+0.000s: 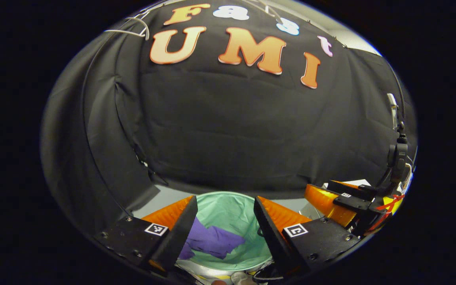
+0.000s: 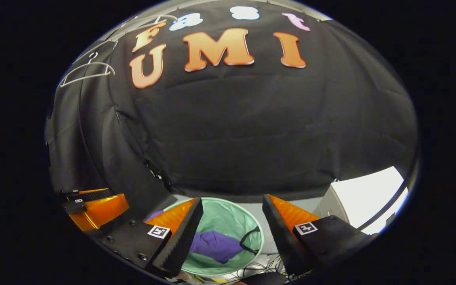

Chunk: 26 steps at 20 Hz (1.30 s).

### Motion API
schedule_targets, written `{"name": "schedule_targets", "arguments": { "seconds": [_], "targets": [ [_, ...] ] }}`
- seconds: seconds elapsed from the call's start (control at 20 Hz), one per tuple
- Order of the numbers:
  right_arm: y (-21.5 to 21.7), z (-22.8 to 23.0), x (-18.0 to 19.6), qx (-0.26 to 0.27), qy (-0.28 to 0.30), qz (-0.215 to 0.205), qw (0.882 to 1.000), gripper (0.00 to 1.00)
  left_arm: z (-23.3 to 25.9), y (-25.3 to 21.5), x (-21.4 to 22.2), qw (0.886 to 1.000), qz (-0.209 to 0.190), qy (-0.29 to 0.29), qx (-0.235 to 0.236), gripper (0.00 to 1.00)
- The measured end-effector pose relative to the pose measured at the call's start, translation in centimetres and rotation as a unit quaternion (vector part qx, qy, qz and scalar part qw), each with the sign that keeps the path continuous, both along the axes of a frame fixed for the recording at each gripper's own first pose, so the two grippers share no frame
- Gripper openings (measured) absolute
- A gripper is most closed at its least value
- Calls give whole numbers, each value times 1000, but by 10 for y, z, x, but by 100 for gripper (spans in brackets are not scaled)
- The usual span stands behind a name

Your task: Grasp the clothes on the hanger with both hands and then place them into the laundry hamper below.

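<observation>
The purple garment (image 1: 212, 241) lies inside the green laundry hamper (image 1: 232, 206). Both the left gripper (image 1: 225, 221) and right gripper (image 2: 232, 225) are wide and empty; lift them straight up to avoid snagging cloth.

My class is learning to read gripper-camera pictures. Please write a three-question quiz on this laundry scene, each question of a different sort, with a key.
1. True or false: the purple garment lies inside the green hamper.
2. The left gripper is: A open, B shut on cloth.
3. What white thing hangs bare at the upper left in the right gripper view?

Key: 1 true. 2 A; the right gripper is open too. 3 the hanger.
</observation>
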State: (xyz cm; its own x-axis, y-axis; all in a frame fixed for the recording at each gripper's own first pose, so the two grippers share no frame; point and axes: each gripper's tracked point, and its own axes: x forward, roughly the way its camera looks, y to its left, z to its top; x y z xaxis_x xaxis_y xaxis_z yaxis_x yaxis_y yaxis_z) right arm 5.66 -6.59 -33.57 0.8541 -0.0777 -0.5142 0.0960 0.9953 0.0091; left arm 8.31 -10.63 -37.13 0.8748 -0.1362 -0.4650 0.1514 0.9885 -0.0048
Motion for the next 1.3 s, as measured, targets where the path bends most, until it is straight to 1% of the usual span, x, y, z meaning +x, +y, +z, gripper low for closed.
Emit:
{"name": "schedule_targets", "arguments": {
  "seconds": [0.1,0.2,0.3,0.35,0.4,0.45,0.5,0.55,0.6,0.65,0.7,0.75,0.8,0.85,0.9,0.95,1.0,1.05,1.1,1.15,1.2,1.25,1.3],
  "targets": [
    [-3,35,-3,-10,-31,0,999,98,40,-5,-1,999,-2,-47,2,96],
    [-5,72,-11,-23,-64,-2,998,99,82,-10,-5,995,-4,-97,1,96],
    [-1,103,-18,-29,-94,1,995,98,107,-10,-10,990,-7,-141,-2,96],
    [0,116,-20,-32,-107,2,994,98,122,-11,-18,987,-7,-159,0,93],
    [1,129,-25,-35,-119,4,992,90,134,-9,-26,985,-7,-173,2,95],
    [2,141,-29,-36,-129,3,991,98,147,-8,-31,983,-7,-184,4,92],
    [4,148,-39,-37,-140,3,990,98,159,-7,-35,981,-7,-193,3,92],
    [4,155,-40,-35,-150,3,988,98,170,-6,-36,979,-8,-202,0,92],
    [7,167,-43,-33,-159,3,987,98,183,-6,-39,978,-8,-209,-3,95],
    [9,176,-45,-31,-166,3,986,90,192,-7,-42,976,-8,-217,-4,95],
    [9,183,-50,-31,-171,1,985,98,201,-6,-46,974,-8,-224,-3,99],
    [7,190,-53,-33,-173,-1,984,98,211,-4,-50,973,-8,-232,-2,95],
    [3,198,-59,-35,-178,-4,983,92,220,-2,-54,971,-8,-240,-3,92],
    [2,205,-63,-36,-183,-6,982,94,226,-2,-59,970,-8,-244,-7,92],
    [0,211,-68,-37,-187,-9,982,96,231,-3,-62,970,-9,-244,-13,95],
    [-1,214,-70,-38,-190,-13,981,98,235,0,-68,970,-10,-242,-21,92],
    [-2,217,-72,-39,-194,-15,980,98,240,0,-72,970,-10,-242,-27,95],
    [-2,222,-73,-41,-197,-17,979,98,248,1,-75,969,-9,-244,-30,92],
    [-4,226,-75,-43,-201,-19,979,100,255,2,-76,968,-6,-249,-30,92],
    [-5,228,-77,-45,-203,-20,978,89,262,3,-78,966,-4,-256,-29,92],
    [-4,229,-77,-46,-204,-19,978,100,268,4,-78,964,-3,-263,-27,92],
    [-4,230,-76,-45,-206,-21,977,100,268,5,-80,963,-1,-267,-25,92],
    [-5,230,-74,-45,-207,-22,977,100,268,5,-80,963,1,-269,-22,99]
  ]
}}
